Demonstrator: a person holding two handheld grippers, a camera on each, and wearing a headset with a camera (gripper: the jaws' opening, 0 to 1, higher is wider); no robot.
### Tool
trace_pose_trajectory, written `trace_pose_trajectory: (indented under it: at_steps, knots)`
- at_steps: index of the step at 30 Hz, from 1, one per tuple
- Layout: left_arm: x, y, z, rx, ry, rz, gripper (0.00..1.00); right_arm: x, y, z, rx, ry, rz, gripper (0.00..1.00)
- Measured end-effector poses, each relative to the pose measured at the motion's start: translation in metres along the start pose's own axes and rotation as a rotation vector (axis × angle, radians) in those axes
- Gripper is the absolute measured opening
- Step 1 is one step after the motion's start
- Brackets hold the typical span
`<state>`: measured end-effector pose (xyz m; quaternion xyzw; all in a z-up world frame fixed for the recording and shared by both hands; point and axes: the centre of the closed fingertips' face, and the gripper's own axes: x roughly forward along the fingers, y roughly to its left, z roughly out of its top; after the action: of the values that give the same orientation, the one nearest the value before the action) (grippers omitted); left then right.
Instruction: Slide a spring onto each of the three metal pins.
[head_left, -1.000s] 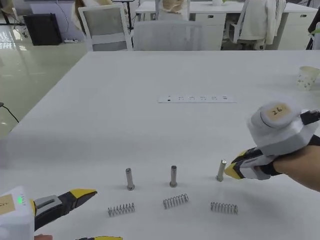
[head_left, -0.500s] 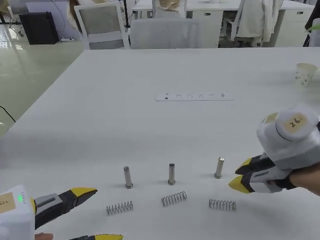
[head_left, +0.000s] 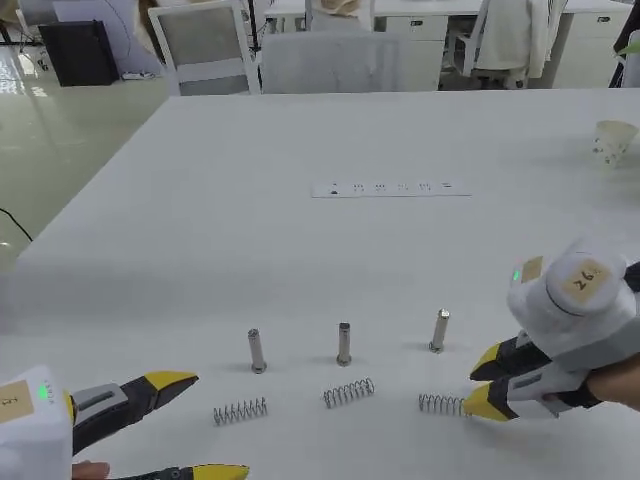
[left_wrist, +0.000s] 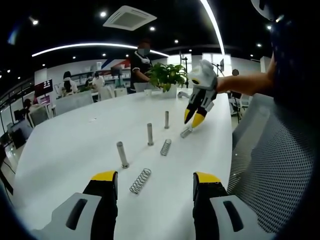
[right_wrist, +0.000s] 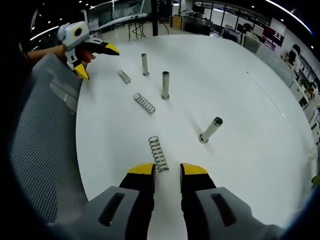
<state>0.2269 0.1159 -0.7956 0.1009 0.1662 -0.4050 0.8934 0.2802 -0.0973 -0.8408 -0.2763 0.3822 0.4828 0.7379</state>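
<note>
- Where the right spring (head_left: 441, 403) lies flat on the white table (head_left: 300, 260), its outer end sits at the yellow tips of the right gripper (head_left: 483, 384). The jaws stand slightly apart and have not closed on it. In the right gripper view the coil's near end lies in the gap between the two tips.
- Just behind that spring, the right pin (head_left: 439, 331) stands on its base with its shaft bare.
- Along the same row, the middle spring (head_left: 349, 393) and the left spring (head_left: 240, 411) lie loose on the table. Each lies just in front of its own bare standing pin, the middle pin (head_left: 344, 344) and the left pin (head_left: 258, 351), without touching it.
- At the near left of the table, the left gripper (head_left: 205, 425) hovers close to the left spring, its jaws spread wide and holding nothing.
- Farther back, a power strip (head_left: 390, 189) lies mid-table, and a paper cup (head_left: 610, 140) stands near the far right edge.
</note>
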Motion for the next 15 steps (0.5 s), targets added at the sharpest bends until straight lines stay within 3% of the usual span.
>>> trace_pose_trajectory:
  at_steps: [4, 15]
  knots:
    - [0.000, 0.000, -0.001, -0.002, 0.003, -0.001, 0.55, 0.004, 0.006, -0.001, -0.019, 0.012, 0.040, 0.15]
    - [0.000, 0.000, 0.000, -0.007, 0.003, 0.001, 0.54, 0.013, 0.009, -0.003, -0.067, 0.051, 0.066, 0.13]
